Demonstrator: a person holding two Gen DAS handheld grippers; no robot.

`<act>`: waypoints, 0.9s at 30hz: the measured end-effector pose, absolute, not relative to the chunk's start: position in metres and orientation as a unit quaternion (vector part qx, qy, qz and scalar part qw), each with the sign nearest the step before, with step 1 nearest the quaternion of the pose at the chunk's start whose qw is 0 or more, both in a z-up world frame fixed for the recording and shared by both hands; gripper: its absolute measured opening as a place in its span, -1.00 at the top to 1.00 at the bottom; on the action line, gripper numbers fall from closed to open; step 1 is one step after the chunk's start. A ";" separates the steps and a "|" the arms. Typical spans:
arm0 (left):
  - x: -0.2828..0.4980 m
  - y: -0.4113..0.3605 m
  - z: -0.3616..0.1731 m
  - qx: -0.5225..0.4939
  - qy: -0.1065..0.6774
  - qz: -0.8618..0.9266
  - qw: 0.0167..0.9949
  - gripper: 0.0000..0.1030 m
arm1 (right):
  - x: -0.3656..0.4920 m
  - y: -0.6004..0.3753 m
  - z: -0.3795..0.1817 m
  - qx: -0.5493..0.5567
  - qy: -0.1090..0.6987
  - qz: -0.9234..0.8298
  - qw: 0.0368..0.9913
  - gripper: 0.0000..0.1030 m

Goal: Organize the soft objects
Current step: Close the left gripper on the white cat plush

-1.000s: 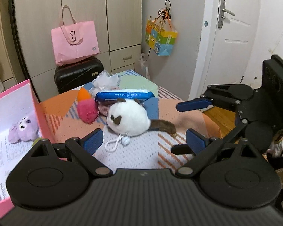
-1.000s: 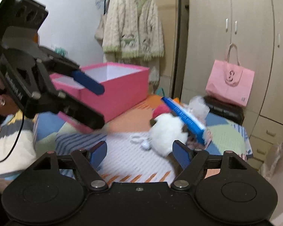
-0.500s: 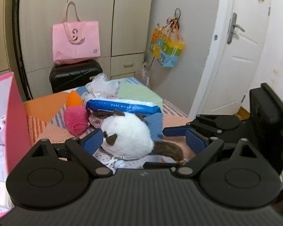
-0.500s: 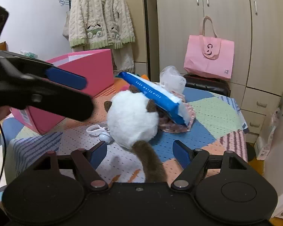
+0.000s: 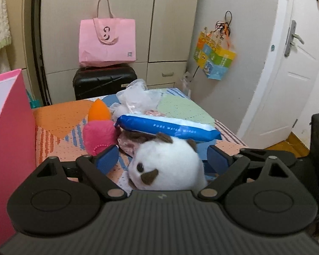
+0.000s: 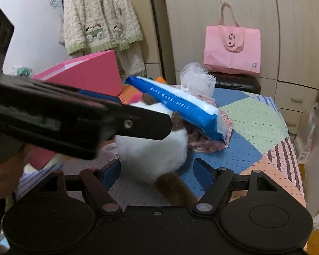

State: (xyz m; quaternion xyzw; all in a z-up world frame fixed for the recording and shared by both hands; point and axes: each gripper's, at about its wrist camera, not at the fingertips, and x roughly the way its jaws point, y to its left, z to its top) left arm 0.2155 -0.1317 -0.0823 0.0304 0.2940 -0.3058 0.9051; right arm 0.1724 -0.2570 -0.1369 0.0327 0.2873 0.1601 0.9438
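Note:
A white plush cat [image 5: 168,165] with brown ears and tail lies on the patchwork table; it also shows in the right wrist view [image 6: 153,148]. My left gripper [image 5: 162,159] is open with its jaws on either side of the cat's head. My right gripper [image 6: 156,172] is open around the cat's rear and brown tail [image 6: 176,191]. A blue wet-wipes pack [image 5: 168,127] leans on the cat. A pink plush [image 5: 98,135] and an orange sponge [image 5: 98,110] sit behind, left. The pink box [image 5: 8,148] stands at the left.
A crumpled clear plastic bag [image 5: 138,97] and floral cloth [image 6: 204,142] lie behind the wipes. A black suitcase [image 5: 104,80] with a pink tote [image 5: 107,40] stands past the table. The left gripper's body [image 6: 63,116] crosses the right wrist view.
Both grippers have moved in on the white plush cat from opposite sides. It now sits between each pair of open jaws. The pink box has slid to the left edge of the left view.

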 end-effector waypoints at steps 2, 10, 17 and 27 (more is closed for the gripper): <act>0.218 -0.132 -0.086 0.020 0.303 -0.309 0.901 -0.60 | 0.176 -0.260 -0.138 0.053 0.290 0.157 0.943 -0.52; 0.223 -0.134 -0.093 -0.001 0.312 -0.303 0.901 -0.39 | 0.181 -0.259 -0.140 0.088 0.279 0.157 0.943 -0.43; 0.219 -0.135 -0.098 0.007 0.315 -0.297 0.902 -0.40 | 0.168 -0.243 -0.141 0.047 0.249 0.149 0.956 -0.22; 0.204 -0.130 -0.097 0.012 0.320 -0.291 0.901 -0.40 | 0.154 -0.238 -0.142 0.040 0.236 0.147 0.960 -0.20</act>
